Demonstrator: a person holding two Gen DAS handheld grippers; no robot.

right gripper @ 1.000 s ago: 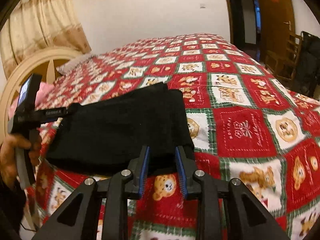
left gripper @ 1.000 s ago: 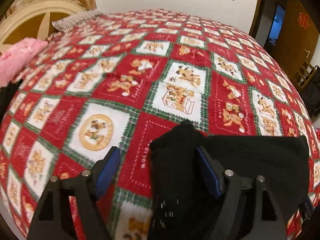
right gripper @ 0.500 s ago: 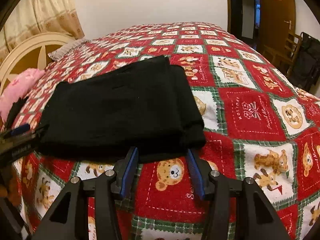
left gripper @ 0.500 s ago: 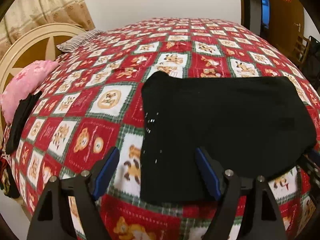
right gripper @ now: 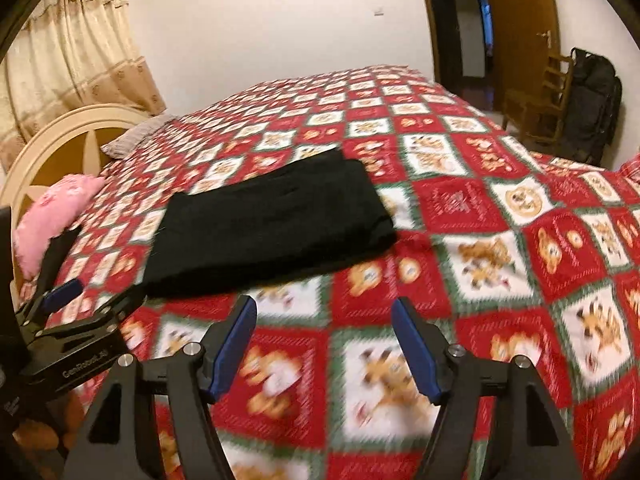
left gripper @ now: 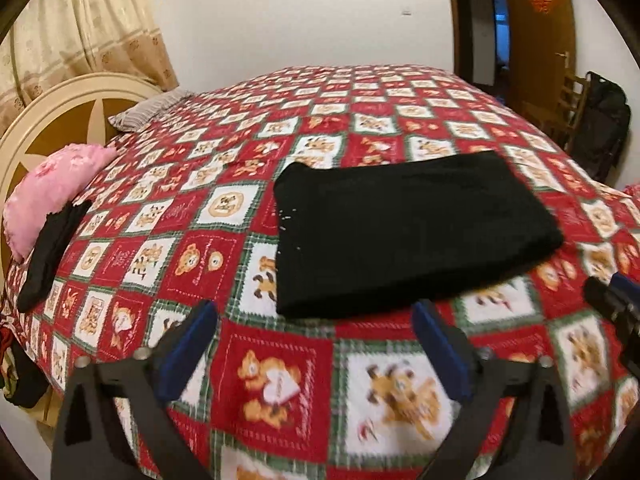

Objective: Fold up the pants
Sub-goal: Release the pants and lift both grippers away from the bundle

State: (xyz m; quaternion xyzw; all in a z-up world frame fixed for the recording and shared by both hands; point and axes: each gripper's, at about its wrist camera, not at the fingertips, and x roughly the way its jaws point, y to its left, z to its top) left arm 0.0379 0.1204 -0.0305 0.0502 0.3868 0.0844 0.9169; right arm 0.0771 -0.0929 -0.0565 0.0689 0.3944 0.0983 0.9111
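A wide bed (left gripper: 400, 92) under a red, white and green bear-print quilt fills the room. On its near half lie the black pants (left gripper: 404, 228), folded into a flat rectangle. A pink pillow (left gripper: 52, 192) sits at the far left by the headboard. Nearest, the left gripper (left gripper: 316, 344) and right gripper (right gripper: 324, 340) hover short of the pants, both spread with nothing between them, their jaws having just been opening.

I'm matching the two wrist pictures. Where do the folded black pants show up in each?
Left wrist: folded black pants right of centre, beyond the open left claw.
Right wrist: pants left of centre, beyond the open right claw.
Shared landmark: pink pillow at the left edge.
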